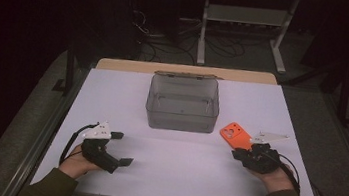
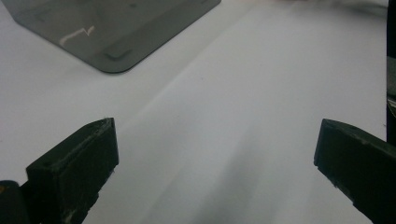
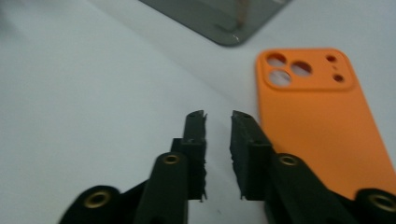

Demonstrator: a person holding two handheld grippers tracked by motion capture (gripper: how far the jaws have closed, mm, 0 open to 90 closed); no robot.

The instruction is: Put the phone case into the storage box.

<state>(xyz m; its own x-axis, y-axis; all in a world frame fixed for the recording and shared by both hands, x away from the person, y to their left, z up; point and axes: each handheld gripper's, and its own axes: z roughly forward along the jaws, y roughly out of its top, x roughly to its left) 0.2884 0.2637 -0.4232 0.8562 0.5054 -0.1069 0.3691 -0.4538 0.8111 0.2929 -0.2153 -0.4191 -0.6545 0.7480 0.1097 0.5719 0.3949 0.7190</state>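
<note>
Right tongs (image 3: 218, 116) are open a crack with nothing between; the case (image 3: 313, 116) lies flat just to their right, the bin (image 1: 183, 103) beyond. I need a wider gap, then pinch one long edge (flat and thin, so slide a jaw under). Left tongs (image 2: 215, 140) idle, wide open.

Setting reads as a lab or recording room with a dark surround. A white-topped counter (image 1: 128, 92) stands on grey carpet (image 1: 23, 125), lit from above. Loose cables (image 1: 164, 39) lie tangled on the floor behind it, beside a white metal rack (image 1: 245, 21) on feet. Dark frame posts (image 1: 69, 72) stand at either side of the counter, as on a fixed test station.
</note>
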